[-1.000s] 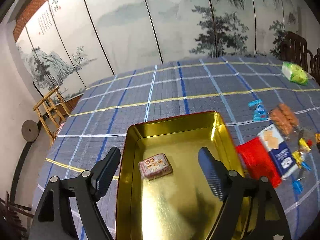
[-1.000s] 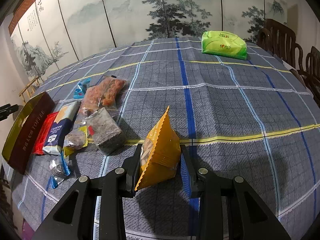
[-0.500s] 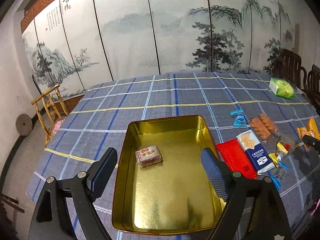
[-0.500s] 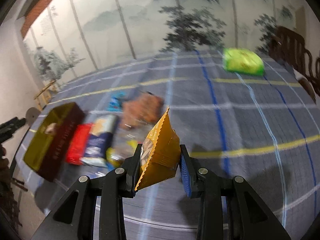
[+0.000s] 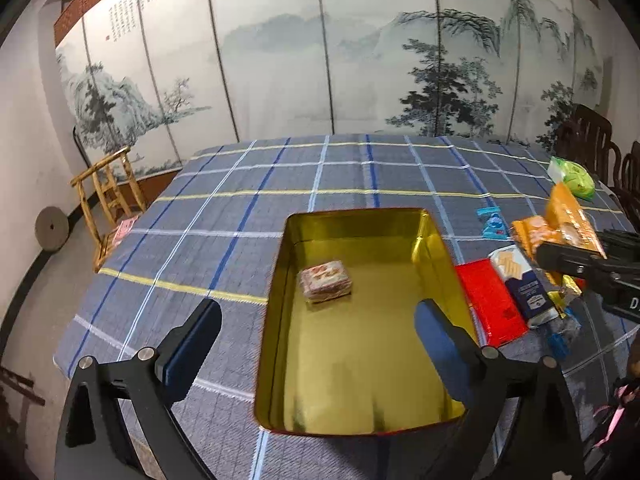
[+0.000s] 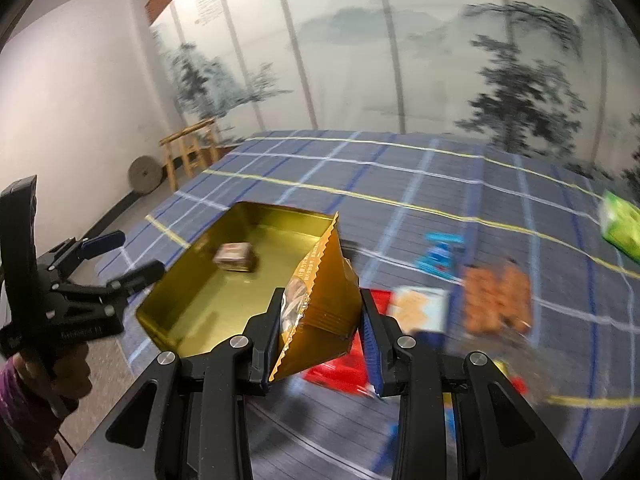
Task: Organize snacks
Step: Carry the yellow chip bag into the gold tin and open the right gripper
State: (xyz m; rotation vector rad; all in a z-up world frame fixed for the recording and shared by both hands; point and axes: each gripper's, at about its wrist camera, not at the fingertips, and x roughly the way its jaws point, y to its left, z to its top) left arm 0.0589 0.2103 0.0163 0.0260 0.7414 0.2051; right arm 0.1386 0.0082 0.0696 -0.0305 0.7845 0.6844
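done: one snack (image 5: 326, 282) in tin (image 5: 276, 280) | right gripper (image 6: 320, 320) jaws hold orange bag (image 6: 324, 292) | left gripper (image 5: 316, 344) jaws just opened wide, empty | left: pile (image 5: 516, 280) at tin's 3 o'clock

In the left wrist view the tin (image 5: 440, 248) sits at centre on the table (image 5: 224, 208), a small packet (image 5: 326, 281) lying inside its upper left part. Right of the tin, flat packets (image 5: 490, 306) lie side by side. A chair (image 5: 110, 196) stands at the table's left edge.
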